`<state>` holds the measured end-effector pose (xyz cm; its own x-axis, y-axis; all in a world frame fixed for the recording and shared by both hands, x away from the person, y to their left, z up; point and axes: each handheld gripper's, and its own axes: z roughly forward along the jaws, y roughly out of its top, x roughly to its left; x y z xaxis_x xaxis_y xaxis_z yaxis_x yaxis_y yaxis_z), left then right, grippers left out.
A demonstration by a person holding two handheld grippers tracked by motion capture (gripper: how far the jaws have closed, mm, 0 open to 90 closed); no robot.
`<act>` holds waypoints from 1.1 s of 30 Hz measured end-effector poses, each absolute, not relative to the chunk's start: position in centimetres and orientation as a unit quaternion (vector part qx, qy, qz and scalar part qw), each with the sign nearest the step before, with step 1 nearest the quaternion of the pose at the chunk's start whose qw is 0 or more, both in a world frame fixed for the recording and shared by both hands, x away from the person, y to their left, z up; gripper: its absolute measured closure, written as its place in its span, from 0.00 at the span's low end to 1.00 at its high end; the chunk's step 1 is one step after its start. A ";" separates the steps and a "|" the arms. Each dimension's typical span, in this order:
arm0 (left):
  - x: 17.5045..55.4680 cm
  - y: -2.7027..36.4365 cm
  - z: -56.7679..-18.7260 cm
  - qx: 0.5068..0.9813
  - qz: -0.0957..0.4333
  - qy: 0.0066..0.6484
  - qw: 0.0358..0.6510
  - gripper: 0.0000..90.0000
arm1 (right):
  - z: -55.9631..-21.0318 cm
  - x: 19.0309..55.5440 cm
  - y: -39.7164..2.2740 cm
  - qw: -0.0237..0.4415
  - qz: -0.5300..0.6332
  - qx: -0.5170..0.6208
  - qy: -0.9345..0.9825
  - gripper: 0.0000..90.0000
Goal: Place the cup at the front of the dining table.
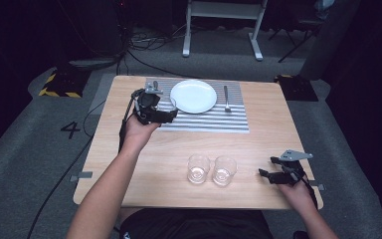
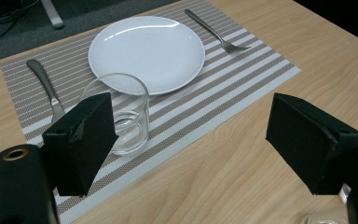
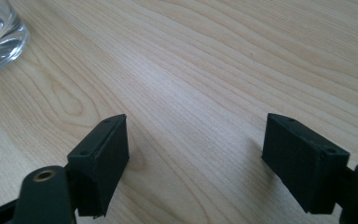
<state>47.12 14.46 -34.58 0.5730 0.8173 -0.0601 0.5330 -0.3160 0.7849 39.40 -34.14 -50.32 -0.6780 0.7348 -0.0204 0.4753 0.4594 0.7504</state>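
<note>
Your left gripper (image 2: pixel 186 135) stands wide open with nothing between its pads; the drinking glass (image 2: pixel 119 114) sits upright on the striped placemat (image 2: pixel 242 88) at centre-left of the left gripper view, partly hidden by the left jaw, just below the white plate (image 2: pixel 147 51). Lower right in the high view, your right gripper (image 3: pixel 193 163) is open and empty over bare wooden table (image 3: pixel 205 70)

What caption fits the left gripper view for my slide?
Open left gripper beside a clear glass on the striped placemat, near plate, knife and fork.
</note>
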 end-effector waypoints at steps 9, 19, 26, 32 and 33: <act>45.3 16.1 -34.8 0.791 0.181 0.425 0.402 0.18 | -50.3 39.4 -34.1 0.174 0.373 0.361 0.837 0.25; 43.0 17.3 -35.4 0.808 0.183 0.408 0.383 0.18 | -50.3 39.4 -34.1 0.172 0.374 0.361 0.837 0.25; 41.2 18.4 -36.1 0.817 0.190 0.403 0.365 0.18 | -50.3 39.4 -34.1 0.172 0.374 0.357 0.838 0.26; 39.7 19.7 -37.5 0.818 0.182 0.406 0.365 0.18 | -50.3 39.3 -34.1 0.171 0.374 0.359 0.838 0.26; 39.7 19.7 -37.5 0.818 0.182 0.406 0.365 0.18 | -50.3 39.3 -34.1 0.171 0.374 0.359 0.838 0.26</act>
<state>39.71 19.68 -37.46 0.6050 0.7963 0.0014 0.5305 -0.4044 0.7450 39.33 -34.08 -50.30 -0.6837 0.7296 -0.0177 0.4735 0.4619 0.7499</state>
